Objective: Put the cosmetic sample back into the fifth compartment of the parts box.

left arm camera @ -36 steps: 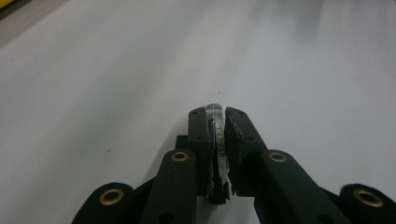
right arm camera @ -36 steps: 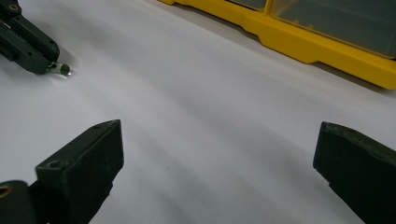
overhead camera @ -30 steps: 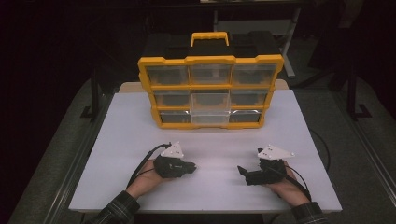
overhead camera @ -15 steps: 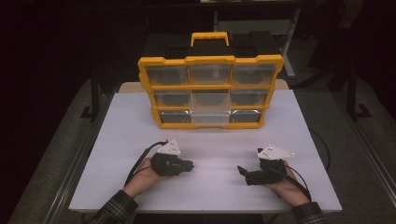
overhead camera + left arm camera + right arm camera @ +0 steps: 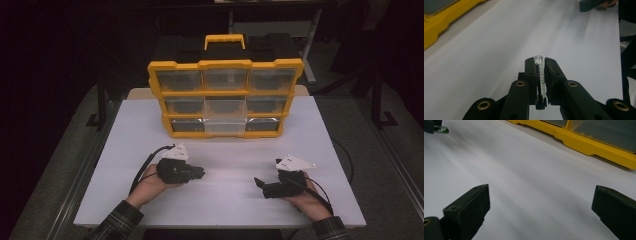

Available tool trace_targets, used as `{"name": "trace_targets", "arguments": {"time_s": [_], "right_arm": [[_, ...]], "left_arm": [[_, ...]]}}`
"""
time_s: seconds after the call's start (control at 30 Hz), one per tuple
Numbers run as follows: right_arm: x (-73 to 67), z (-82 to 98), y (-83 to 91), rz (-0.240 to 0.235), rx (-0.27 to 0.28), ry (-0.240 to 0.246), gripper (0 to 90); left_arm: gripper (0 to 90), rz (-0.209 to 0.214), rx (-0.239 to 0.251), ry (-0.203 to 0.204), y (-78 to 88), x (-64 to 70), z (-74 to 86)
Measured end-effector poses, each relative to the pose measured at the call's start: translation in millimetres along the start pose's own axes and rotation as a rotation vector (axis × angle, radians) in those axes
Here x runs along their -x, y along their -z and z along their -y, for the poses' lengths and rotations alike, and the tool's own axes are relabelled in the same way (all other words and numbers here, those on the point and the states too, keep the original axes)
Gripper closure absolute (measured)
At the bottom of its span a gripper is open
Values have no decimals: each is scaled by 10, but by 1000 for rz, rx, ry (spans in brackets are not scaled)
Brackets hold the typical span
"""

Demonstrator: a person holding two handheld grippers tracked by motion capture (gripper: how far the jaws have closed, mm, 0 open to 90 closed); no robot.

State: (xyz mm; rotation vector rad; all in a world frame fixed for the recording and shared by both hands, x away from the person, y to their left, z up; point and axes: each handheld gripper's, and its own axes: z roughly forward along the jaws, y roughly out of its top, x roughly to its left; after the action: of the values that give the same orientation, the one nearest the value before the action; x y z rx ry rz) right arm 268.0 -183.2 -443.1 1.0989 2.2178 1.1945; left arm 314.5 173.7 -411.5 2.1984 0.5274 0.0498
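We're pinching a small clear tube [image 5: 539,60] in the left gripper [image 5: 196,173], jaws nearly closed on it, open end poking out past the tips. It's sitting in front of the yellow organizer [image 5: 225,95], toward its left side. We're keeping the right gripper [image 5: 260,184] gaping wide and empty, in front of the organizer's right side.

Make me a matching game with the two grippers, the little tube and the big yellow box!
Things:
1. left hand-held gripper
2. right hand-held gripper
3. clear tube
4. yellow organizer box

States:
A. jaws wide apart, nothing between them
B. stands at the far side of the white table
C. shut on something thin
D. pinched between two black jaws

Pairs: 1-C, 2-A, 3-D, 4-B
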Motion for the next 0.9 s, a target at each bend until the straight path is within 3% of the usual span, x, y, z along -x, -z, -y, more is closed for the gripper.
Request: {"name": "trace_targets", "arguments": {"time_s": [0.9], "right_arm": [[-6,0,10,-4,4,1,13]], "left_arm": [[806,13,-2,-12,211,-105,-335]]}}
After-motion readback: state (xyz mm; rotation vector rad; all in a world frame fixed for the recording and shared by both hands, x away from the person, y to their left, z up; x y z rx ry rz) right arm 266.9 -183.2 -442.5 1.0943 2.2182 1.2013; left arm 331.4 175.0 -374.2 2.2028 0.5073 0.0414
